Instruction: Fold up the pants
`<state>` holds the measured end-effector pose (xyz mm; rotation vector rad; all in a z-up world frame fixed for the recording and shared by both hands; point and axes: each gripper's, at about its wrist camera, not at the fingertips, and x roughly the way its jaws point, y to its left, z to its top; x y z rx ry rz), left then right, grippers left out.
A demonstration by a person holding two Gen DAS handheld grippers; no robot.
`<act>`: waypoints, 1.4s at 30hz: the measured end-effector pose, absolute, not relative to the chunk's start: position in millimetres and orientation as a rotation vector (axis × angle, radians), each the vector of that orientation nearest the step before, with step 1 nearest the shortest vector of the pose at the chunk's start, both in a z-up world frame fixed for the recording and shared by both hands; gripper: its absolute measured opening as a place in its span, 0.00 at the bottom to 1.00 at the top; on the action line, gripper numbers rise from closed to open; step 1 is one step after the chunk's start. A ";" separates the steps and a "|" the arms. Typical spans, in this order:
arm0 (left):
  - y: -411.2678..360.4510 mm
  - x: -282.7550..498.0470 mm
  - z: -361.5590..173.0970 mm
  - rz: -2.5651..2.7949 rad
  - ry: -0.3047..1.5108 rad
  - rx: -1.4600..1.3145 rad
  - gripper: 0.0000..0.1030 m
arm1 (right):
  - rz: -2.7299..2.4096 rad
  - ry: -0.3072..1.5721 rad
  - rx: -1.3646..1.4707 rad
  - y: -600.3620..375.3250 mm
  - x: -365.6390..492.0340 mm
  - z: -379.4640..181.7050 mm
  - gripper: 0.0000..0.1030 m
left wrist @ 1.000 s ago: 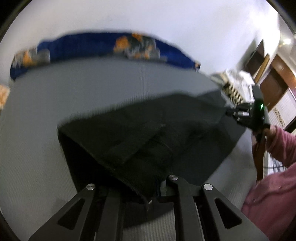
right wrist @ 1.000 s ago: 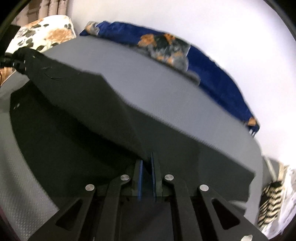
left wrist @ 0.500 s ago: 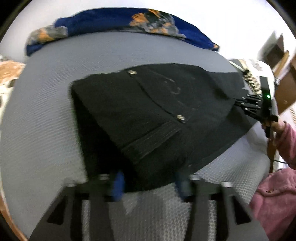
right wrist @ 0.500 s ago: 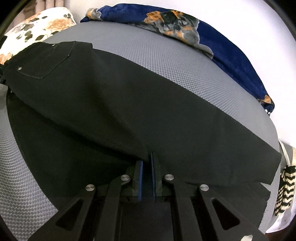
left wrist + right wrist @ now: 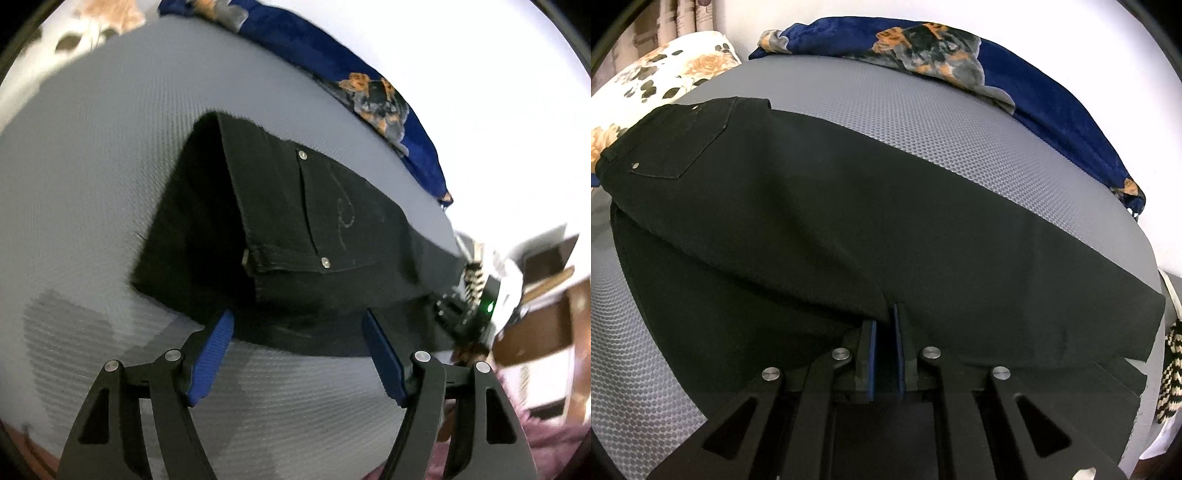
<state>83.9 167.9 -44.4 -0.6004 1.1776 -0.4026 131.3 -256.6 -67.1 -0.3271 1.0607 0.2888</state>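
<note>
Left gripper (image 5: 297, 332) stands wide open and holds nothing, its blue pads just short of the near edge of the waistband. Right gripper (image 5: 884, 321) is nearly closed on a fold of the black pants (image 5: 849, 206) at mid-leg, apparently pinning the upper layer so it cannot slide. Pants lie flat on the grey mattress (image 5: 923, 110), one leg laid over the other, back pocket (image 5: 340, 218) uppermost. Judgement: the lengthwise fold is done; a crosswise fold is not yet done.

White wall (image 5: 1071, 44) behind grey mattress (image 5: 923, 122); blue blanket (image 5: 1052, 107) (floral patches); curtains (image 5: 679, 18) far left.
</note>
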 end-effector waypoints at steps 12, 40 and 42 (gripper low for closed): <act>169.1 125.7 -29.0 -0.337 1.160 -0.606 0.20 | 0.239 0.983 -0.326 -248.3 117.8 -25.7 0.07; 155.6 117.8 -74.9 -0.293 1.201 -0.097 0.34 | 0.330 1.183 -0.244 -205.7 56.9 -65.5 0.09; 153.0 115.5 -70.5 -0.263 1.195 -0.057 0.44 | 0.330 1.183 -0.231 -207.6 57.2 -65.4 0.09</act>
